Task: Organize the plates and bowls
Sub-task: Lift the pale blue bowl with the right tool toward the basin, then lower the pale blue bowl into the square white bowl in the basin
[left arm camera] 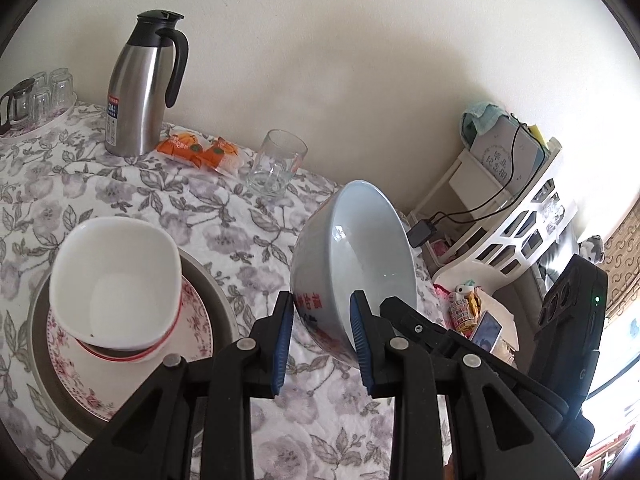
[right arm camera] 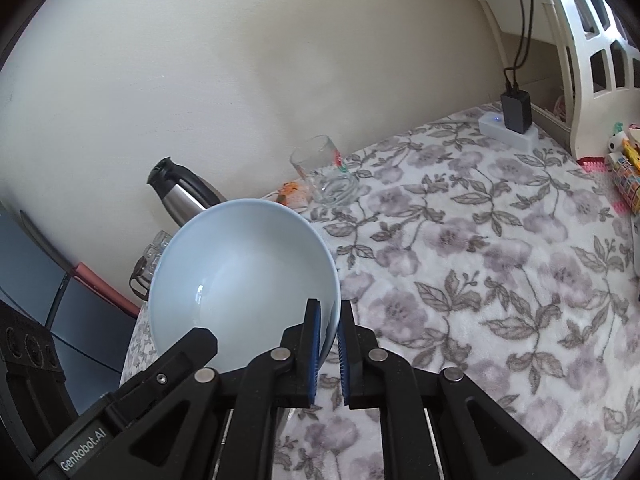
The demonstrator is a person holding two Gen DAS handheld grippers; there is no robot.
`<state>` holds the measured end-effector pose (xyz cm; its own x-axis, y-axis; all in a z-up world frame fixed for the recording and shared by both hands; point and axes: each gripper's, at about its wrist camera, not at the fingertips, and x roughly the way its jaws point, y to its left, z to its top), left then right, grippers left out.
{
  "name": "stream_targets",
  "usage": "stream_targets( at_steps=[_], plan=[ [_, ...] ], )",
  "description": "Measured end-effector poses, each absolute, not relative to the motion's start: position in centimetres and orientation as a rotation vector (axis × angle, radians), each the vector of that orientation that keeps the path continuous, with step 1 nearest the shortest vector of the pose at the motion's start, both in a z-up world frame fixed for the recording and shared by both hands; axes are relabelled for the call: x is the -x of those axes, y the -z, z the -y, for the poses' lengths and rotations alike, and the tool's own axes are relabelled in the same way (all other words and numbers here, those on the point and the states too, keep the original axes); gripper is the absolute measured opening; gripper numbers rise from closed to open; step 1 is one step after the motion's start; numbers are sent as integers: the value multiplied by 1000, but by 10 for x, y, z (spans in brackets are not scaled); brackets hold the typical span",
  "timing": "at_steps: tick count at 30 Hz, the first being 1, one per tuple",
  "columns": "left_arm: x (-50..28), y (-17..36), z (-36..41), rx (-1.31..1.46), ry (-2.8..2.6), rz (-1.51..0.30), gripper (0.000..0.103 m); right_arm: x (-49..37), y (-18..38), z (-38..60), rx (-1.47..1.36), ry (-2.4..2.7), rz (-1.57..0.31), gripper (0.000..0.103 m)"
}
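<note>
The pale blue bowl (left arm camera: 360, 256) hangs tilted above the floral tablecloth (left arm camera: 224, 220), gripped from two sides. The left gripper (left arm camera: 322, 320) straddles its near wall, one blue pad outside by the red lettering, the other inside, clamped on it. The right gripper (right arm camera: 329, 334) pinches the rim, jaws nearly together on the thin wall.

Toward the table's left edge, a white square bowl (left arm camera: 116, 280) sits nested in a red-rimmed bowl on a floral plate (left arm camera: 80, 364), itself on a larger grey plate (left arm camera: 216, 288).

The blue bowl hides most of the steel jug (right arm camera: 180, 192) in the right wrist view. Its underside is cut off by the fingers.
</note>
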<state>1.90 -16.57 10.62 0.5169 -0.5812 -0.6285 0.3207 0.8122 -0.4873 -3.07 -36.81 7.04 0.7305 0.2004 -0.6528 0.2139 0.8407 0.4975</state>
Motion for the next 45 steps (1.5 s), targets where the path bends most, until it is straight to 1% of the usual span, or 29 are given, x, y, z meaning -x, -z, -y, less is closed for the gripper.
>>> stream_targets(
  at_steps=[11,25,35,45],
  plan=[
    [-22,-117,120,377,541,-843,30,20,-86,328,-538,-33,-748,9],
    [-31,-113,51,441,470,-837,30,-5,-87,261,-476,-110,-786,10],
    [-41,-99,17,488,422,-894,30,-22,-78,223,-430,-142,-831,10],
    [-51,-80,17,497,412,-976,30,-30,-60,217,-431,-128,-890,10]
  ],
)
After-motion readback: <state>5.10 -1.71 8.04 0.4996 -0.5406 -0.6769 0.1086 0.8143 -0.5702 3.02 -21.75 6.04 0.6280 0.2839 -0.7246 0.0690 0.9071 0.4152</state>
